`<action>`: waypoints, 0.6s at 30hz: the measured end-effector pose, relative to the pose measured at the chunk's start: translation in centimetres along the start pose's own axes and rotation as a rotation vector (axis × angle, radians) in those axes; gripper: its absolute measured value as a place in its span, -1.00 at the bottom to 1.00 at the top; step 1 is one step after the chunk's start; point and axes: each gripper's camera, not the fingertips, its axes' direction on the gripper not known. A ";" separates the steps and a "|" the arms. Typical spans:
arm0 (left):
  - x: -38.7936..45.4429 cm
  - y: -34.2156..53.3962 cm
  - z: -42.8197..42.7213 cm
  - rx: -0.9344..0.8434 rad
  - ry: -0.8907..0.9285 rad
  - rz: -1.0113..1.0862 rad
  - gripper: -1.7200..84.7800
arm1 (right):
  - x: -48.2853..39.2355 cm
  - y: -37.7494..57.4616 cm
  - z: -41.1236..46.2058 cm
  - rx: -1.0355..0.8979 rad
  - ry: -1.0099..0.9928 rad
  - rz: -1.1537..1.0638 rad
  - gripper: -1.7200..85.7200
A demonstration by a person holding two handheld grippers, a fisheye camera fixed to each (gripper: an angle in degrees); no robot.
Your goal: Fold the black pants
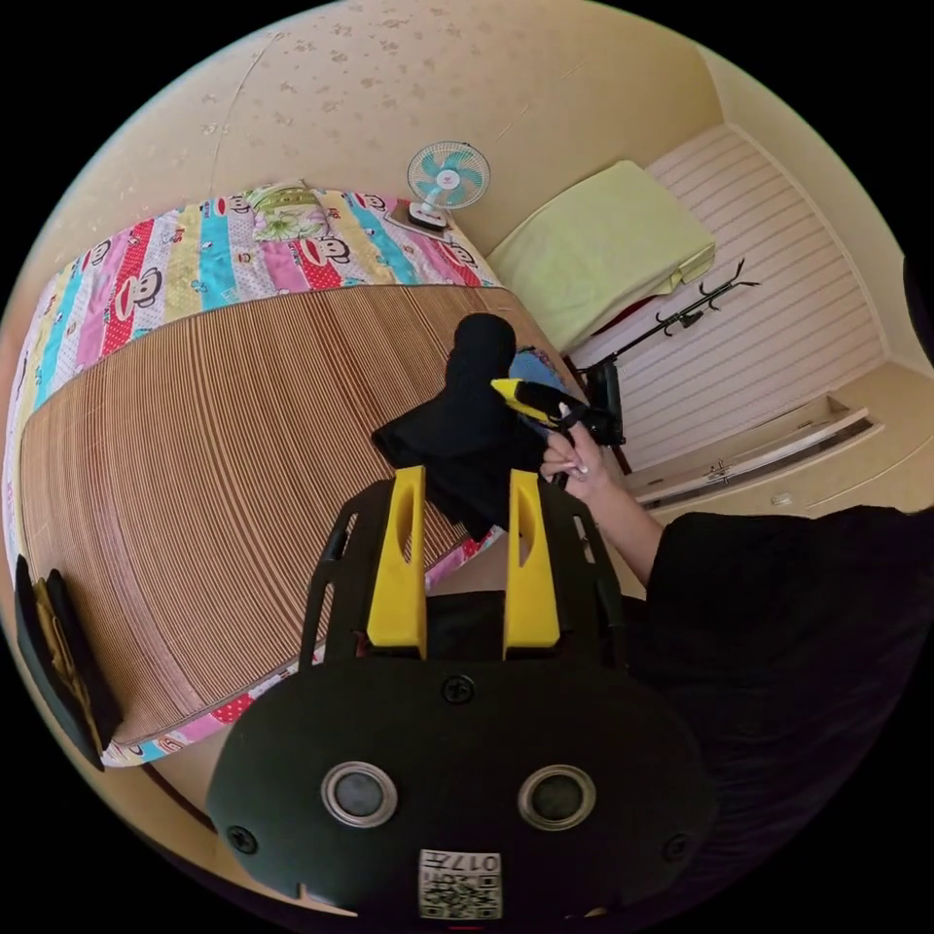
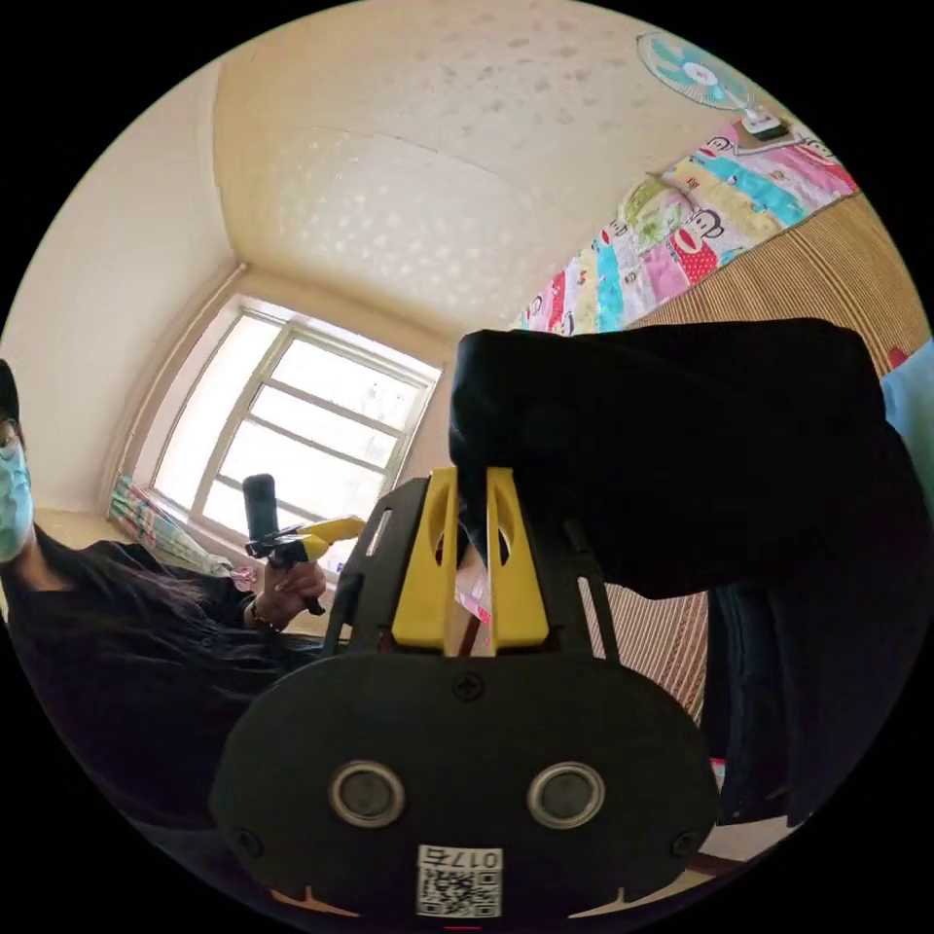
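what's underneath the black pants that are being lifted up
Under the lifted black pants lies the striped bamboo mat near the bed's edge. A blue cloth peeks out behind; most of it is hidden.

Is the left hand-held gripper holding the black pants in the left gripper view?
No, the left hand-held gripper has its jaws open and apart with nothing between them, while the black pants hang from the right hand-held gripper farther away.

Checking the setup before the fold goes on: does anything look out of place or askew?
Yes. The black pants hang bunched from the right gripper, trailing over the bed's edge instead of lying flat on the striped mat. The left gripper is open, holding nothing.
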 end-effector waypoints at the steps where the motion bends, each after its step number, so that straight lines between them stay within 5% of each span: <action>1: 0.0 -0.3 0.7 -0.013 -0.008 -0.010 -0.68 | 0.2 0.0 0.2 0.005 -0.007 0.016 -0.87; 4: -0.1 -0.2 2.0 -0.034 -0.012 -0.002 -0.69 | 1.2 3.7 -2.9 0.219 0.046 0.132 -0.82; 11: -1.8 1.5 5.2 -0.068 -0.013 -0.027 -0.69 | 5.8 22.6 -16.2 0.580 0.688 0.758 -0.73; 18: -1.0 1.4 9.6 -0.129 0.029 0.046 -0.69 | 11.3 26.2 -17.2 0.475 0.296 0.662 -0.75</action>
